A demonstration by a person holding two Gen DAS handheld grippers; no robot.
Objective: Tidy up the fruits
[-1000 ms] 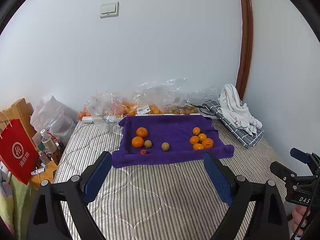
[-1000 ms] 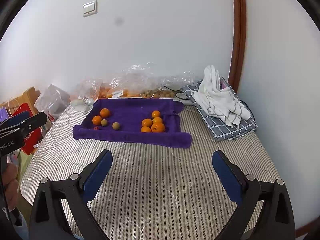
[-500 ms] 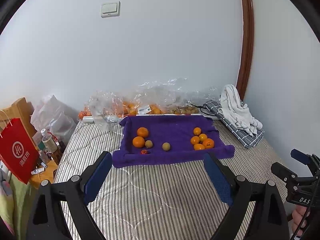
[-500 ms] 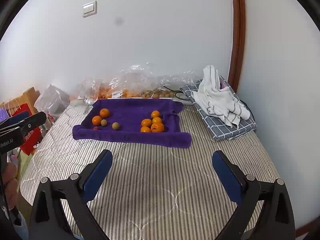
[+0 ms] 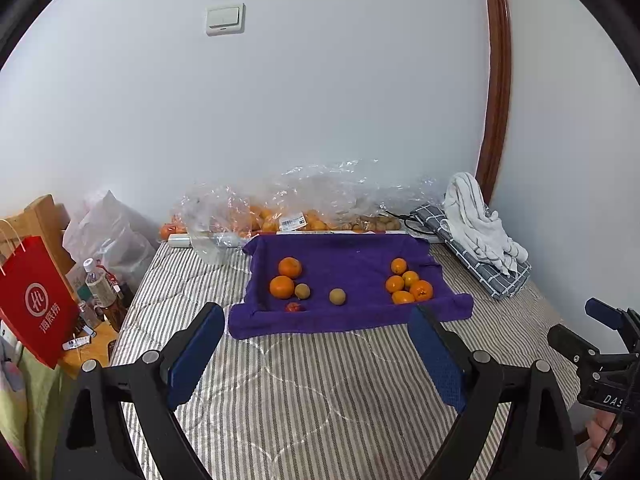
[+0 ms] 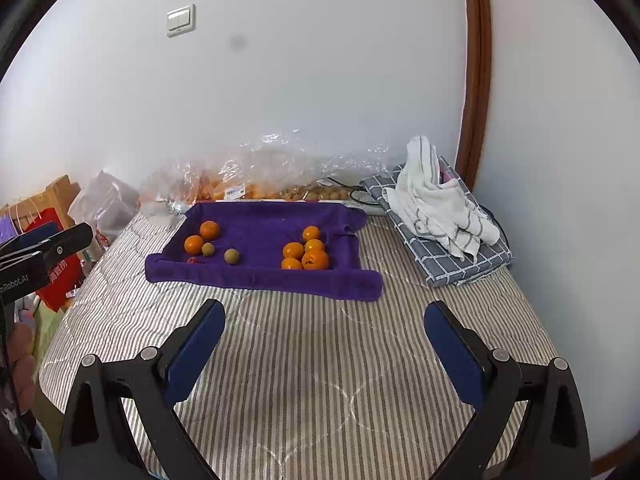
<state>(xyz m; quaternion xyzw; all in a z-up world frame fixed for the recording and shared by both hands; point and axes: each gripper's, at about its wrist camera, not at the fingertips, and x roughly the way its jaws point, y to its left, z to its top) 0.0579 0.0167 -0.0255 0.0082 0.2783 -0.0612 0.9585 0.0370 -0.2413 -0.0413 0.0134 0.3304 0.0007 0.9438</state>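
Seven oranges (image 5: 290,267), two brown fruits (image 5: 337,296) on purple towel (image 5: 344,252); left gripper (image 5: 316,344) and right gripper (image 6: 325,338) both gape empty.

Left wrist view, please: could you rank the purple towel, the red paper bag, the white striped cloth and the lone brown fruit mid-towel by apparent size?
1. purple towel
2. red paper bag, though it sits nearer the camera, which inflates it
3. white striped cloth
4. lone brown fruit, clearly smallest

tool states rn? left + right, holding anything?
Left tool: open, holding nothing, above the striped mattress.
Right tool: open, holding nothing, short of the purple towel tray.
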